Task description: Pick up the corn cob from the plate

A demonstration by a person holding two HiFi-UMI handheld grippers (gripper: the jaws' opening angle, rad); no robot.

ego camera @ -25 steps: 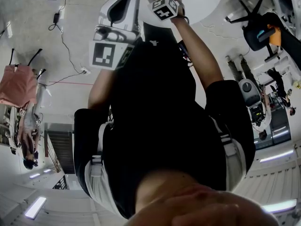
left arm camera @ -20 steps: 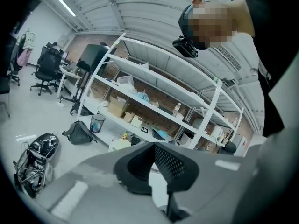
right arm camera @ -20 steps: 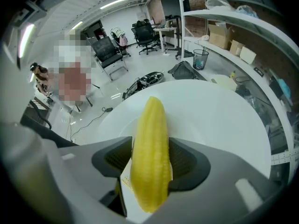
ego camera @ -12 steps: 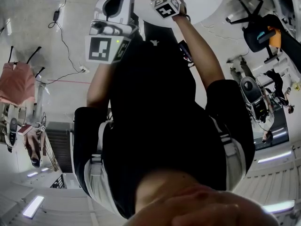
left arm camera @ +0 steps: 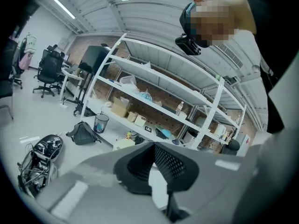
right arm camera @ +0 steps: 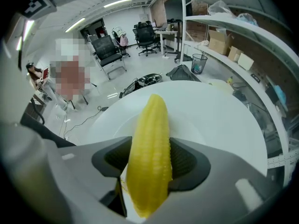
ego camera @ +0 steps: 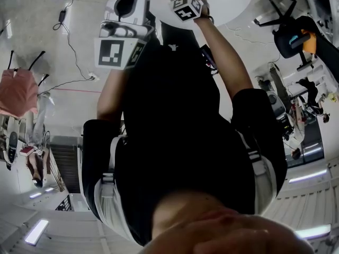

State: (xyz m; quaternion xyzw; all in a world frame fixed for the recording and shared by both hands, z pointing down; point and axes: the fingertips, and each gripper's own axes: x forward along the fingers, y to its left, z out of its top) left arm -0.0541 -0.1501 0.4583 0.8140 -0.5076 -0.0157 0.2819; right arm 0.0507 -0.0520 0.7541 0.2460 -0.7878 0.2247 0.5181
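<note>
Corn (right arm camera: 149, 153) clamped upright between right gripper (right arm camera: 150, 164) jaws, tip at 12 o'clock over white plate (right arm camera: 191, 125), left gripper (left arm camera: 153, 167) clenched, empty, its view alone showing shelves (left arm camera: 154, 85), head view catching only corn's end.

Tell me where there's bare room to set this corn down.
The plate is bare on both sides of the corn cob in the right tongs; the white table beyond its rim is bare too. Nowhere looks crowded.

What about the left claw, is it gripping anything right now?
No, the left gripper view shows the left claw closed with nothing between its jaws.
</note>
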